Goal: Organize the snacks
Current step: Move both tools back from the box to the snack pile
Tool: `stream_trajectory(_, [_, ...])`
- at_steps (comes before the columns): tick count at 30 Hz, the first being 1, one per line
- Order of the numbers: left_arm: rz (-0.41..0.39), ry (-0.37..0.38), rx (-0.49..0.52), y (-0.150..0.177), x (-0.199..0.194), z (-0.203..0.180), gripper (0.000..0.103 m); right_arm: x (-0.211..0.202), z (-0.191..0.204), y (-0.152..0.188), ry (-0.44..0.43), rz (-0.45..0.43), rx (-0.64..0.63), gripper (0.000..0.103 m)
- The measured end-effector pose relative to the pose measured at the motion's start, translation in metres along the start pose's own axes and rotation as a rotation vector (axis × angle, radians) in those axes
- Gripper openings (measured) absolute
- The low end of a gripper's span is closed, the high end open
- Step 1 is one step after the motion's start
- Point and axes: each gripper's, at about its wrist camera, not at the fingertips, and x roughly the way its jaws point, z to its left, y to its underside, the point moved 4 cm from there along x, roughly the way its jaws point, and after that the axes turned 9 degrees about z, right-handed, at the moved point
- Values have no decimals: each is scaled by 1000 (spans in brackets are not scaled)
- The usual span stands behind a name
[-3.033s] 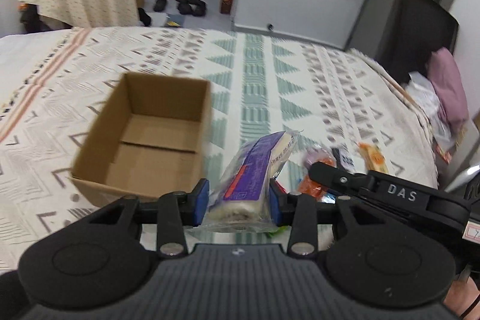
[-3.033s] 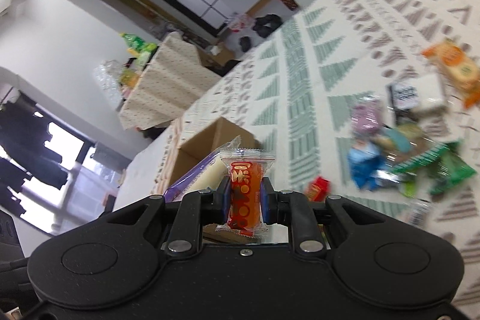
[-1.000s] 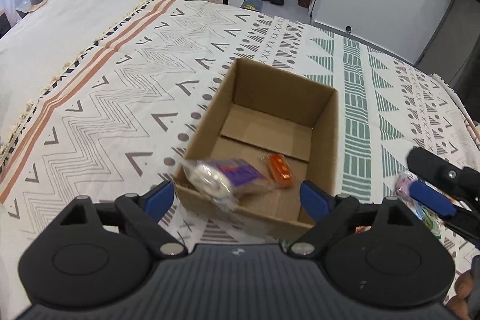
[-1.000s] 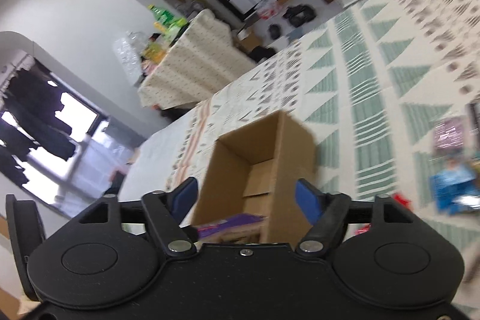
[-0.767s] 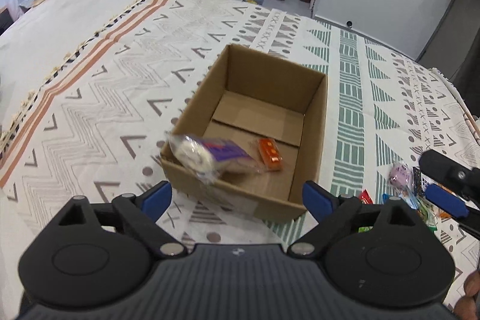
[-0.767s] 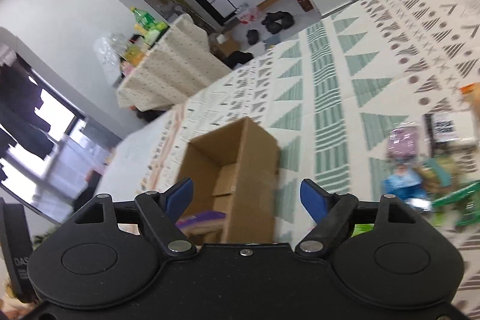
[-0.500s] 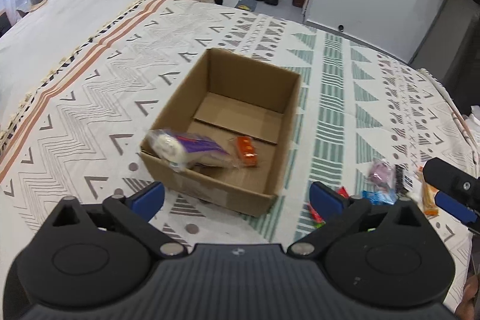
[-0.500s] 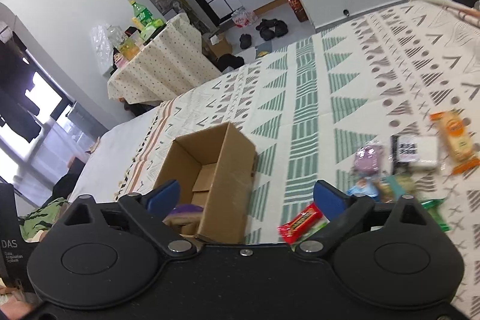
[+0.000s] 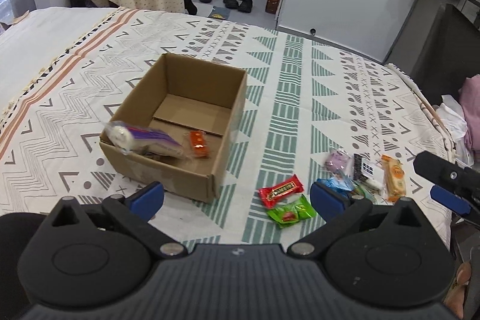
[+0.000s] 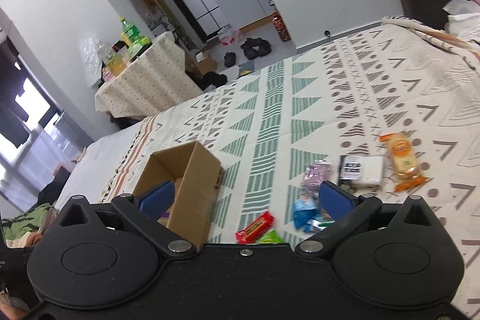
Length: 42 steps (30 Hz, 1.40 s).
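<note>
On the bed [image 9: 300, 98], your left tongs [image 9: 237, 194] and right tongs [image 10: 244, 195] both gape, holding nothing. Two snacks lie in the box [image 9: 237, 98]; the loose pile [image 9: 354, 173] beside it likely waits for your next pick.

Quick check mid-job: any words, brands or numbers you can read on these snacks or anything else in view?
No text reads with certainty.
Red wrapper: gold lettering, too blurred to read.
Black-and-white packet: white print on the black end, too small.
Orange packet: round logo, unreadable.
Purple packet in the cardboard box: print unreadable.
</note>
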Motion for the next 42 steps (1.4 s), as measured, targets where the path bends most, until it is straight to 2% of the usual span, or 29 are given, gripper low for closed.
stream_trajectory(11, [46,-4,-11,18,9,-24,103,-12,-41,11,14,10,62,103])
stream_trajectory(20, [77,21,27,32,23,-53,103,-18,-66,21,26,20,117,103])
stream_trajectory(29, [102,62,15,39,42,-69,102,-17,-94,30,70,48,198,102])
stream_trajectory(32, [108,71,7,41,50,-73,100,-13,-104,31,72,58,243,99])
stream_trajectory(37, [116,86,-19,42,64,-77,97,-2,-122,35,42,89,347,86])
stream_trajectory(42, [151,95,-58,42,86,-77,87,16,-133,40,3,139,428,77])
